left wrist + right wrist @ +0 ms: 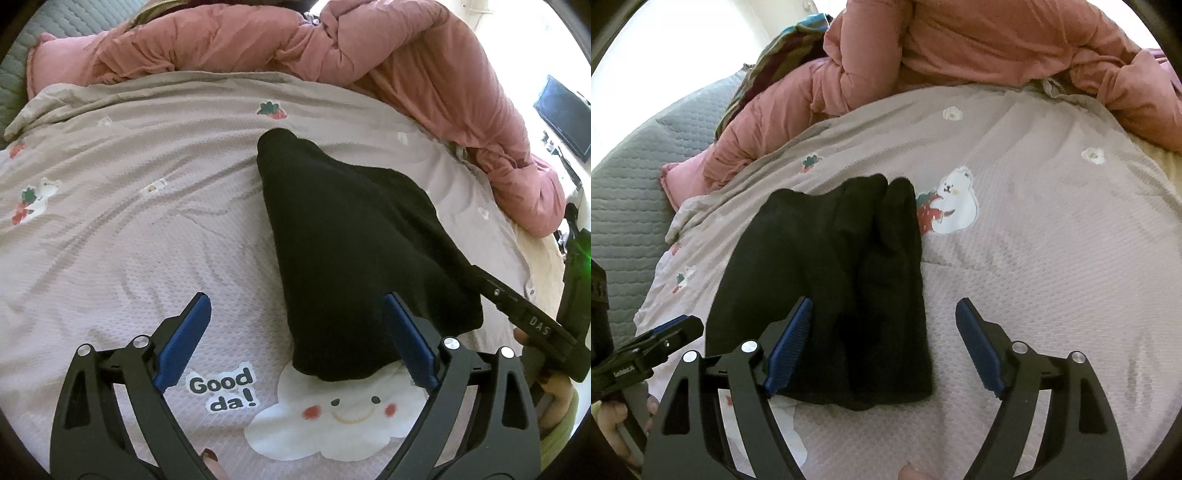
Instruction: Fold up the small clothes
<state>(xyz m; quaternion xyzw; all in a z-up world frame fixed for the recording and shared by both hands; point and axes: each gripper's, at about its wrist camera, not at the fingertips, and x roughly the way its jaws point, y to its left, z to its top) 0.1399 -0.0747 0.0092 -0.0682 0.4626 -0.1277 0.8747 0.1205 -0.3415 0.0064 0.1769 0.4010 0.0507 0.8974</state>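
While a pale grey-pink bedsheet (155, 229) with cartoon prints covers most of both views, a big crumpled pink duvet (388, 55) lies along its far edge, and a grey quilted mattress cover (624, 206) shows beyond the sheet on the left side. On the sheet lies the black garment (849, 280), the small clothing piece of the task; it is folded into a long shape, narrow at the far end and wider at the near end. In the left wrist view its near edge covers the top of a white smiling cloud print (340, 421), and the words "Good da!" (223, 390) stand just beside that print. In the right wrist view a white bear print (955, 201) with a strawberry sits just beside the far right corner of the garment. The left gripper (295, 332) hangs above the sheet with its blue pads wide apart; nothing is between them, though the right pad overlaps the garment's edge in the view. The right gripper (884, 334) also has its jaws spread wide, above the near part of the garment, and the pads do not press on the cloth.
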